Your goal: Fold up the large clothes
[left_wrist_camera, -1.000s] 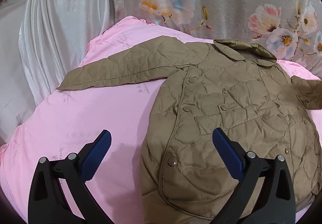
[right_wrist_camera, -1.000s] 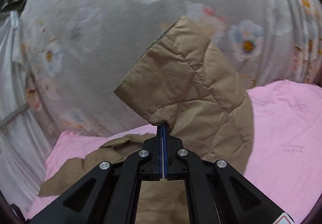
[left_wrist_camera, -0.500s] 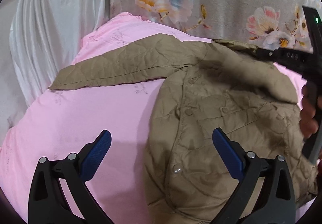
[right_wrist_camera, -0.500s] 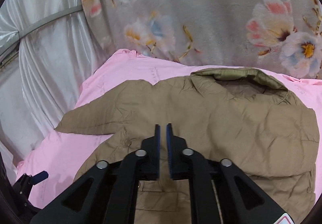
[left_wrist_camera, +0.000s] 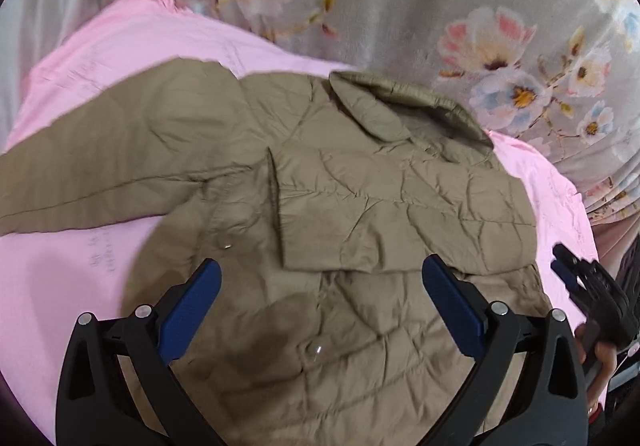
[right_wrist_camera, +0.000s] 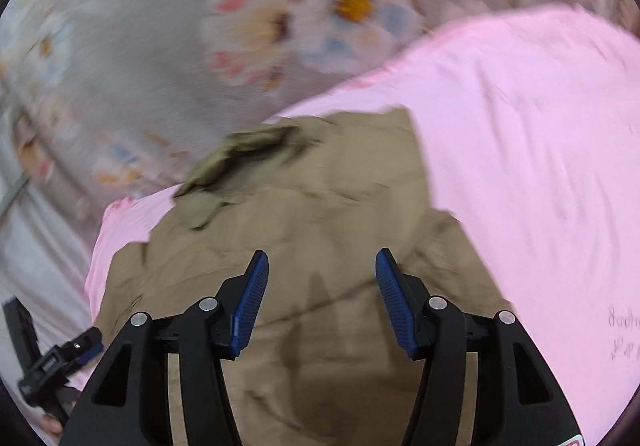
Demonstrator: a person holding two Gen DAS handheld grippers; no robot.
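A khaki quilted jacket (left_wrist_camera: 360,246) lies front up on the pink bed sheet (left_wrist_camera: 60,266). Its right sleeve (left_wrist_camera: 400,221) is folded flat across the chest. Its left sleeve (left_wrist_camera: 100,173) stretches out to the left over the sheet. The collar (left_wrist_camera: 400,97) points to the far wall. My left gripper (left_wrist_camera: 320,306) is open and empty above the jacket's lower front. My right gripper (right_wrist_camera: 320,302) is open and empty above the jacket (right_wrist_camera: 320,213); it also shows in the left wrist view (left_wrist_camera: 588,298) at the right edge. The right wrist view is blurred.
A grey floral curtain (left_wrist_camera: 440,5) hangs behind the bed. A pale silvery drape (right_wrist_camera: 24,246) hangs at the left. Bare pink sheet (right_wrist_camera: 540,165) lies to the right of the jacket. The left gripper shows at the lower left of the right wrist view (right_wrist_camera: 60,362).
The right gripper carried the right sleeve over the chest, let go and opened, then drew back to the right. The left gripper moved right, over the jacket, still open.
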